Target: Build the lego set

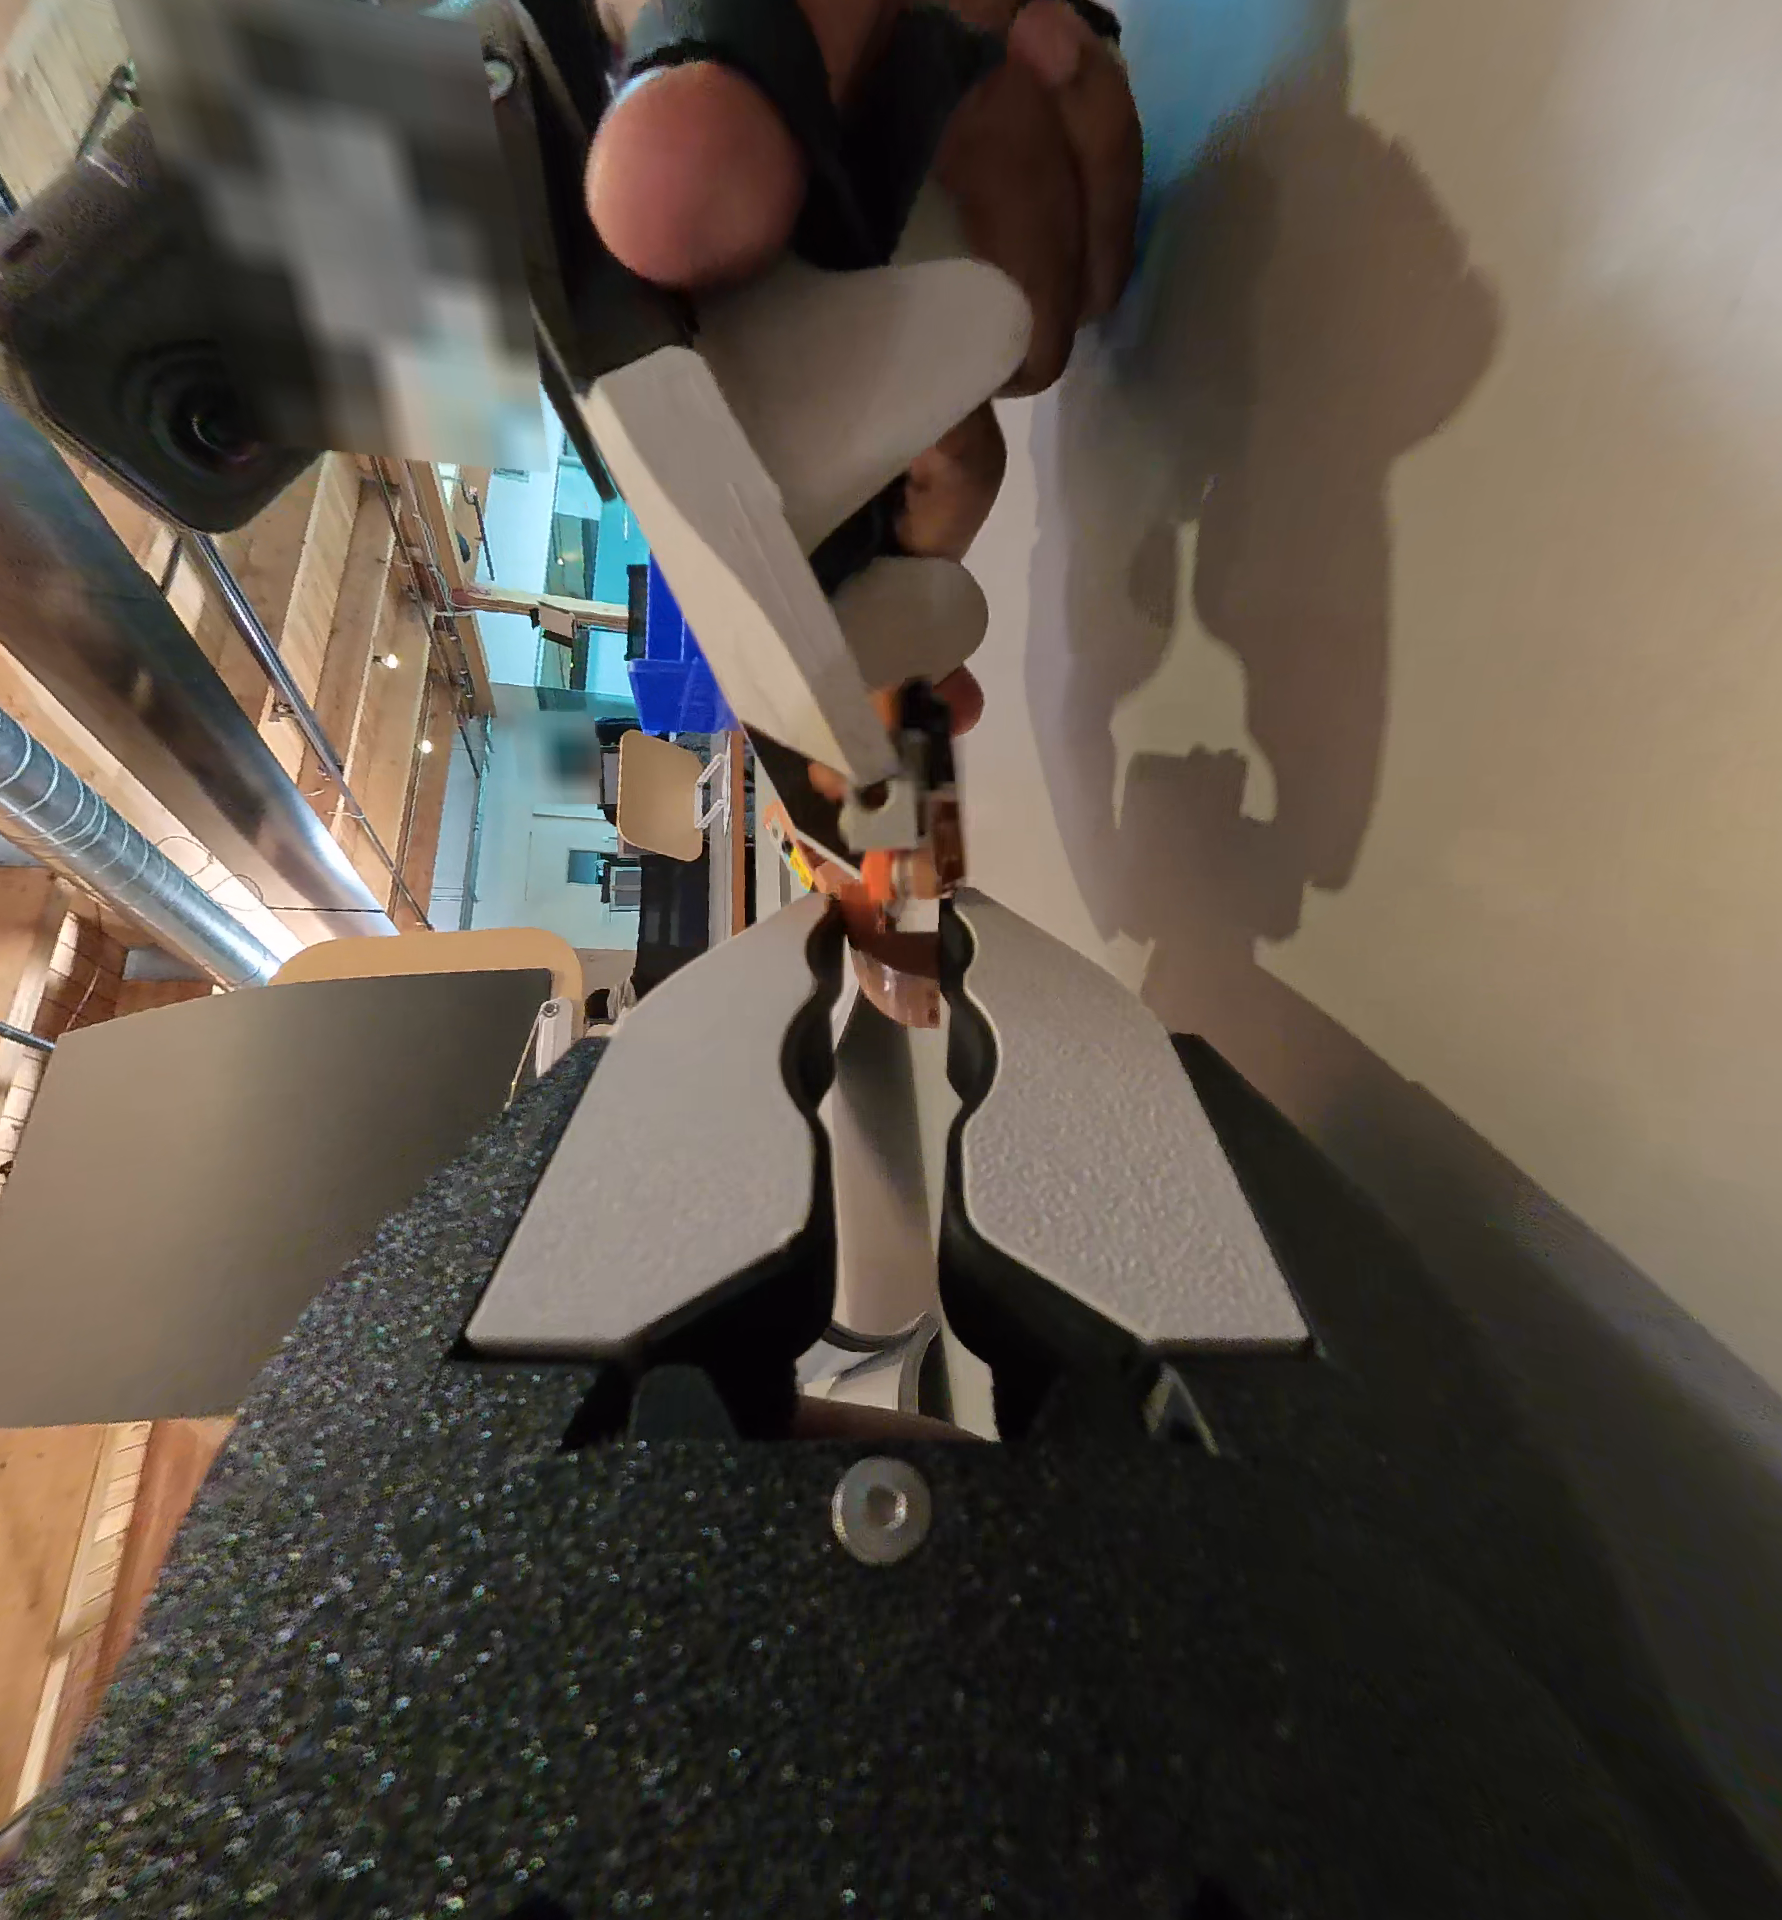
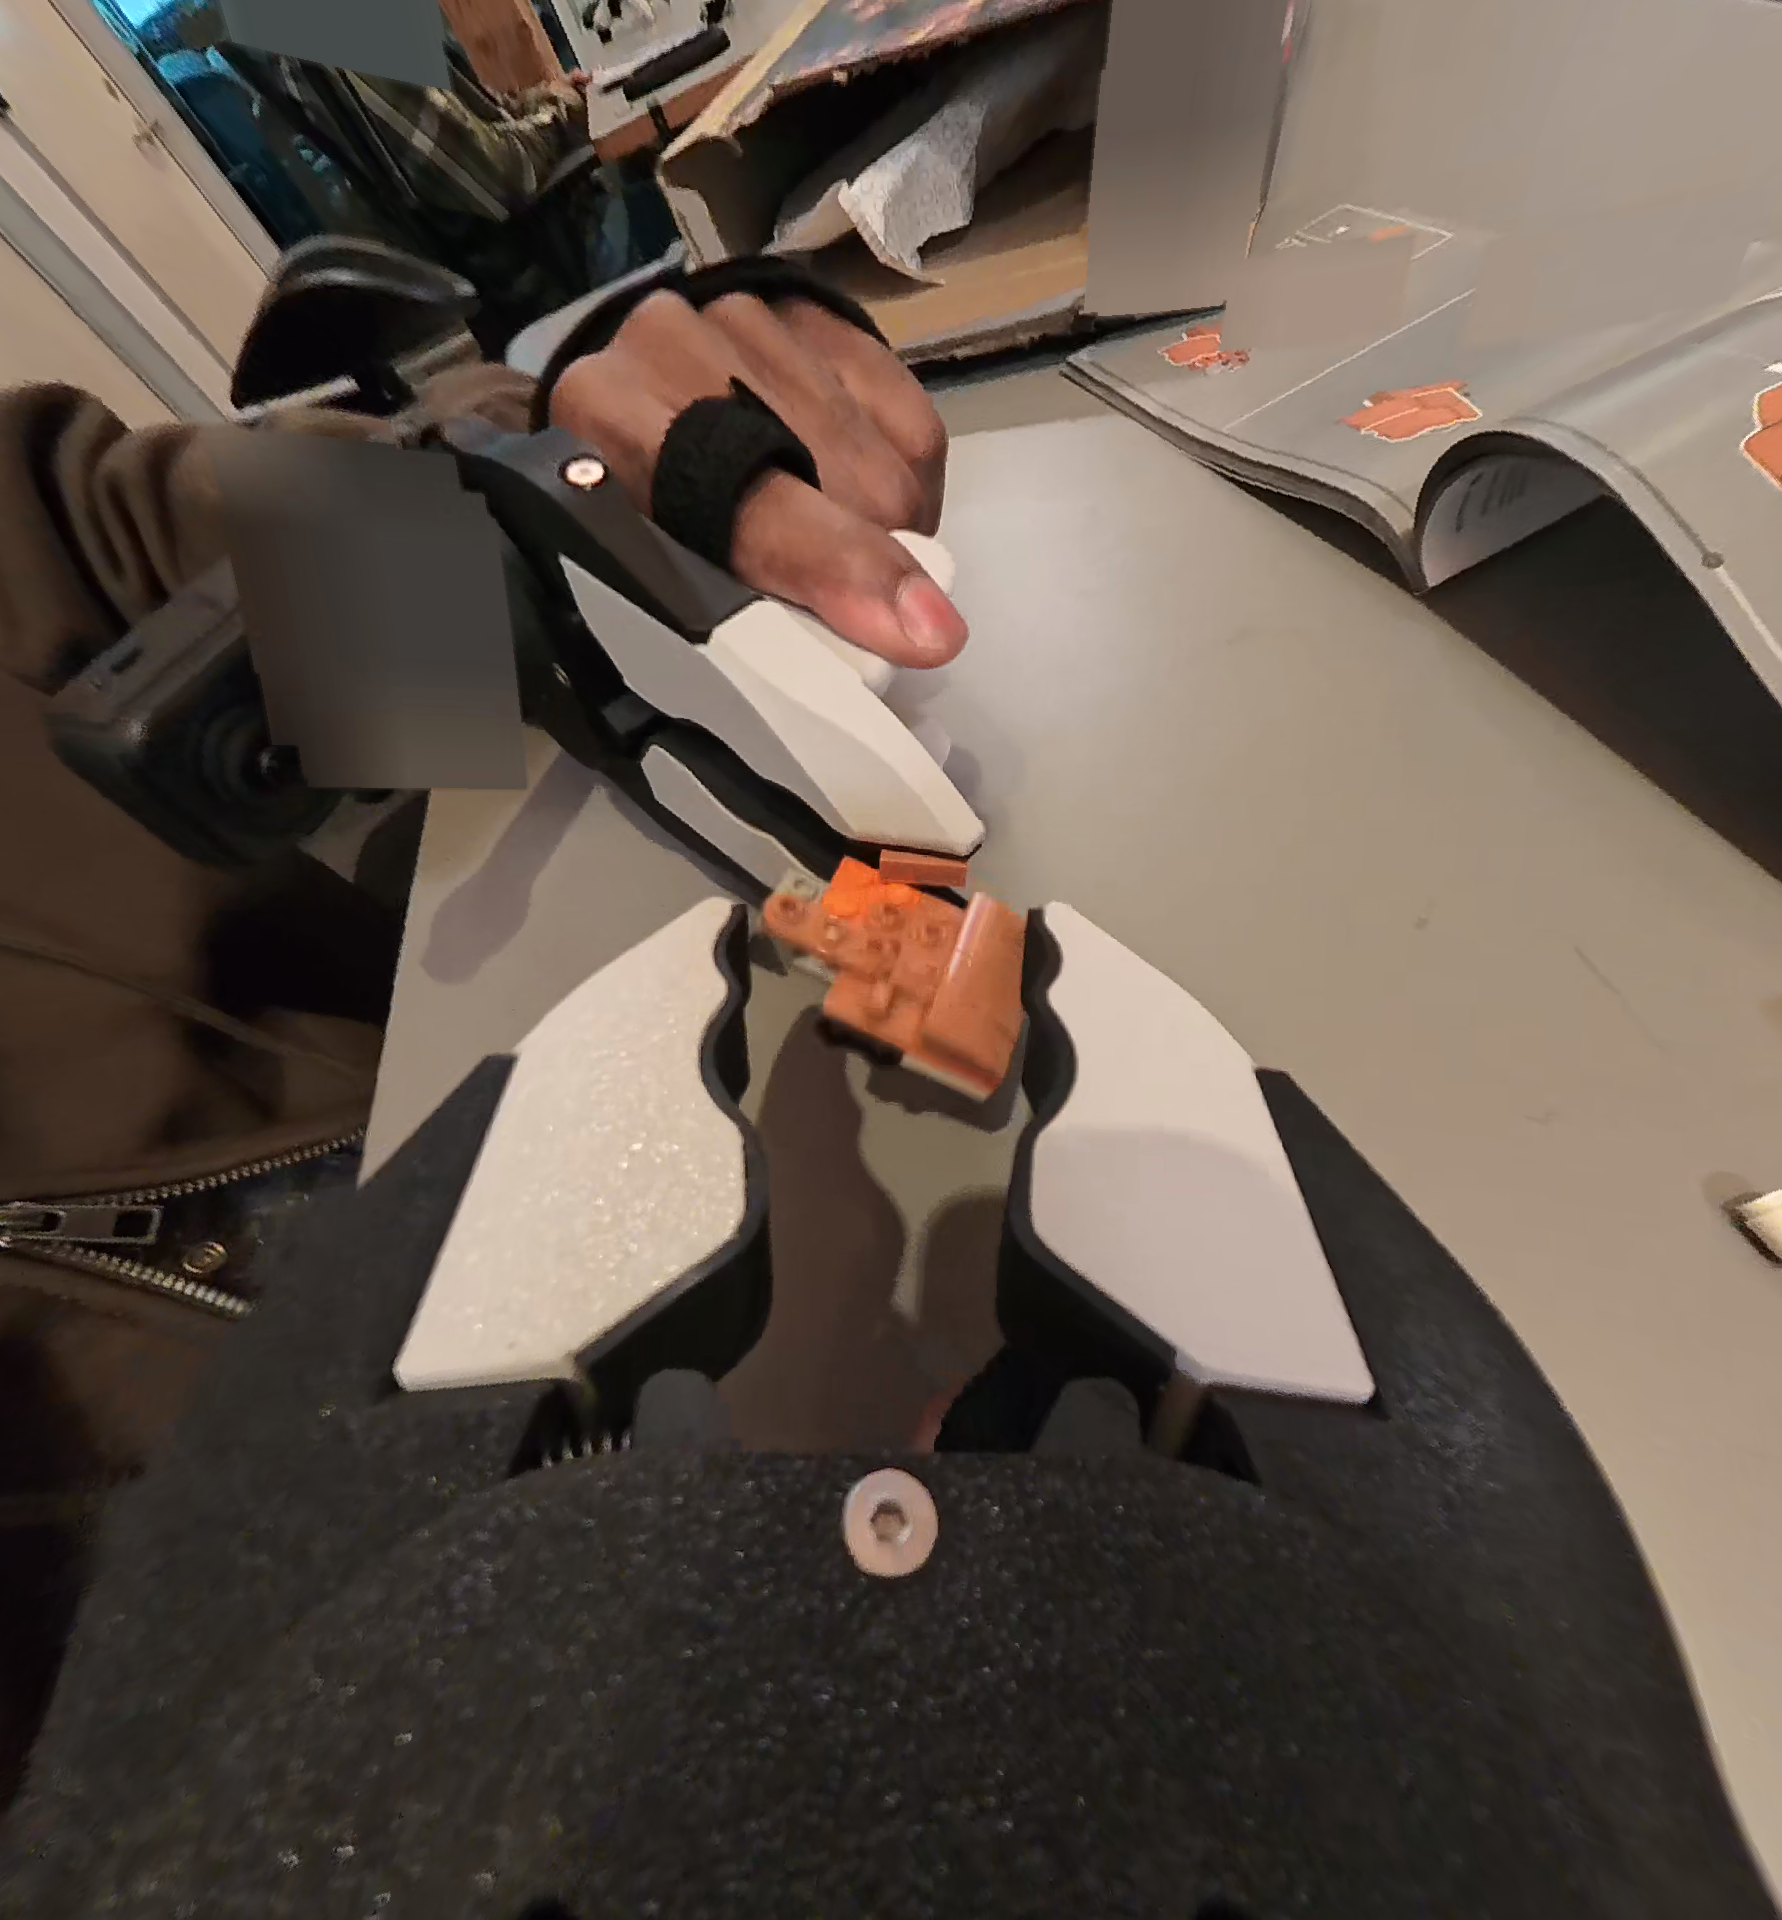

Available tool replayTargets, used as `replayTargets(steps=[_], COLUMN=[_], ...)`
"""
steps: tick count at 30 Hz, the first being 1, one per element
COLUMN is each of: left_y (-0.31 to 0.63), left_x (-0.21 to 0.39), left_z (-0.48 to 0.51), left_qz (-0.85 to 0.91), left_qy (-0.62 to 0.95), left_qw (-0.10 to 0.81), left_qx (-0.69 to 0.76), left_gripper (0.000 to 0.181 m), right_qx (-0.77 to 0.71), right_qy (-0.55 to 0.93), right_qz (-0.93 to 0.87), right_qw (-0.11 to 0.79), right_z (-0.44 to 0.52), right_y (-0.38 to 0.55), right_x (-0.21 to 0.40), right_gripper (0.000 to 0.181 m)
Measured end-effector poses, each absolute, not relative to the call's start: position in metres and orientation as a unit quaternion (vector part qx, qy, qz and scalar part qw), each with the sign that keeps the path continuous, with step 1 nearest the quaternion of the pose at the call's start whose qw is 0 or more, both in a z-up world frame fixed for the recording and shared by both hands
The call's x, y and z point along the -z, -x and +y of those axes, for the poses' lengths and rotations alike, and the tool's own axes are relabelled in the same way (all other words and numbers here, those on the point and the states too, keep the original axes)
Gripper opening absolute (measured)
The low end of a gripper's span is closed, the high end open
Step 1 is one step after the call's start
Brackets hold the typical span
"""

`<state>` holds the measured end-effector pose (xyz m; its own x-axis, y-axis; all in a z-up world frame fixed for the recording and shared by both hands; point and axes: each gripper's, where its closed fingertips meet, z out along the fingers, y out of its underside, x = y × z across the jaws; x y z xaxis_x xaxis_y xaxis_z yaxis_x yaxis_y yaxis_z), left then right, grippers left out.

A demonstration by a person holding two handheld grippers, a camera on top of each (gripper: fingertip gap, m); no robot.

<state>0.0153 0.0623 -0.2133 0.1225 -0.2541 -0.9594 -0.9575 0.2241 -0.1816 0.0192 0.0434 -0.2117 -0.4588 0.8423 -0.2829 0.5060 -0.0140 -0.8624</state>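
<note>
right gripper (image 2: 882, 935): clamped on orange model (image 2: 908, 977), above desk (image 2: 1282, 831) | left gripper (image 2: 928, 857): pinching small brown plate (image 2: 923, 868) just over model | manual (image 2: 1489, 416) open, far right

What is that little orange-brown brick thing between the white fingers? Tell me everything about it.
The small orange-brown plastic brick assembly is several studded plates joined flat, with a smooth sloped brown piece on its right, a brighter orange piece at the far end and grey underneath. It is held tilted above the grey table between the fingers of the right gripper.
</note>
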Motion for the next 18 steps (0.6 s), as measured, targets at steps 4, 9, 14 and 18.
replayTargets(steps=[4,9,14,18], left_y=[-0.017,-0.017,-0.018,-0.021], left_x=[0.220,0.233,0.231,0.233], left_z=[0.063,0.063,0.062,0.060], left_qz=[0.576,0.589,0.586,0.594], left_qy=[0.543,0.558,0.564,0.560], left_qw=[0.528,0.503,0.510,0.511], left_qx=[-0.309,-0.297,-0.280,-0.269], left_gripper=[0.017,0.017,0.017,0.017], right_qx=[-0.474,-0.412,-0.342,-0.290], right_qy=[0.474,0.471,0.511,0.523], right_qz=[-0.714,-0.742,-0.756,-0.765], right_qw=[0.202,0.240,0.226,0.239], right_z=[0.049,0.065,0.061,0.060], right_y=[-0.025,-0.042,-0.060,-0.053], right_x=[0.218,0.225,0.247,0.261], right_gripper=[0.055,0.055,0.056,0.055])
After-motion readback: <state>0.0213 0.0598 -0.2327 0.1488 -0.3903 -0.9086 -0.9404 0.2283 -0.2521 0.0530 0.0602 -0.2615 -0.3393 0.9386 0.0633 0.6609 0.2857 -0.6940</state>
